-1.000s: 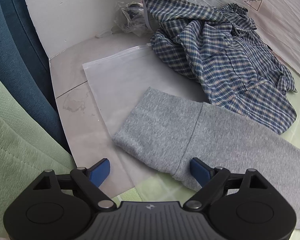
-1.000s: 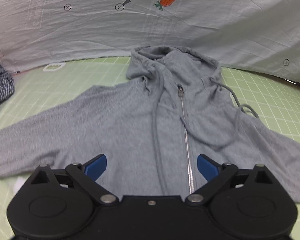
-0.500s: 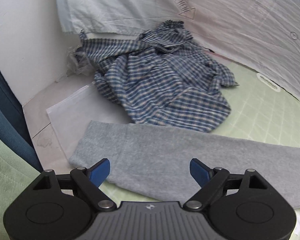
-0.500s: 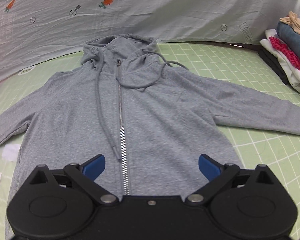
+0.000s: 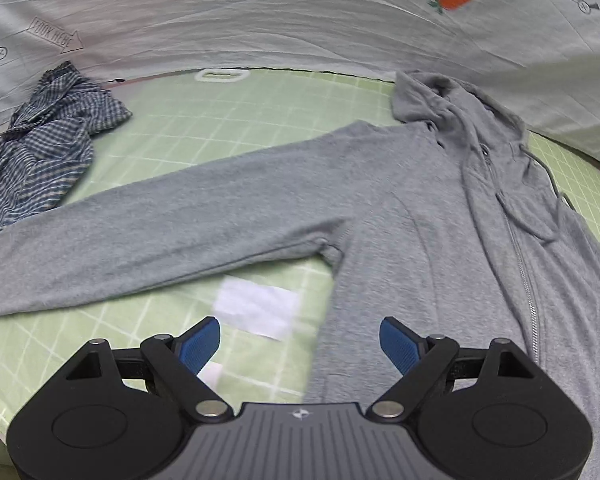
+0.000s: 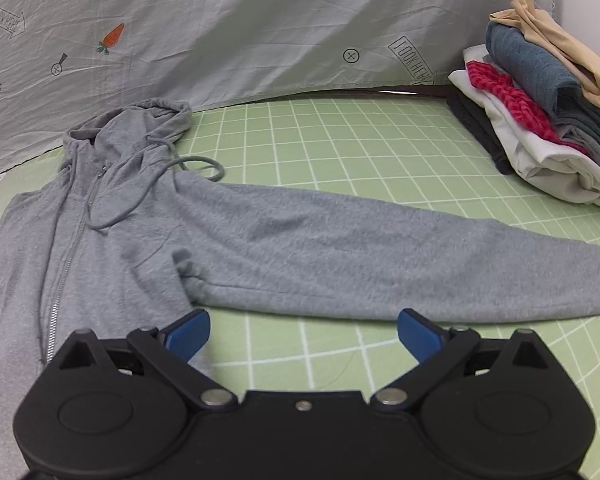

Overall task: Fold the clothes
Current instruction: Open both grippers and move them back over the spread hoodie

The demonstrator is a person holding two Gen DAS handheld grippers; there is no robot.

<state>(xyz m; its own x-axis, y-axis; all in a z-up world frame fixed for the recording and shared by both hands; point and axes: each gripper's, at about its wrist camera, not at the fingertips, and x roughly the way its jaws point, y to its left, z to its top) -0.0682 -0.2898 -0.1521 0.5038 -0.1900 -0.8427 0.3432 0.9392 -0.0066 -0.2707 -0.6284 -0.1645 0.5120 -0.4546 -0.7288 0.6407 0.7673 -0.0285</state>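
Hovering above the green grid mat (image 5: 228,120), the left gripper (image 5: 300,344) has its blue-padded fingers (image 5: 200,344) spread wide with nothing between them. Below the gap lies the side edge of the gray hoodie (image 5: 400,220), with bare mat and a white patch (image 5: 256,312) toward the left finger; whether the right finger touches the cloth cannot be told. The hoodie lies flat and face up, zipper closed, hood ahead and to the right of this gripper, one sleeve (image 5: 140,232) running out ahead to its left. A crumpled plaid shirt (image 5: 36,152) sits far ahead on the left, just past the sleeve's end, against the printed gray sheet (image 5: 260,20) that backs the mat.

The right gripper (image 6: 303,332) is likewise released, fingers (image 6: 188,334) far apart and empty. Its left finger is at the hoodie's side edge under the armpit; its right finger sits just short of the other sleeve (image 6: 380,256), which stretches across ahead and off to the right. Only mat shows between the fingers. A stack of folded clothes (image 6: 540,120) rests well ahead on the right, near the sleeve's far end.
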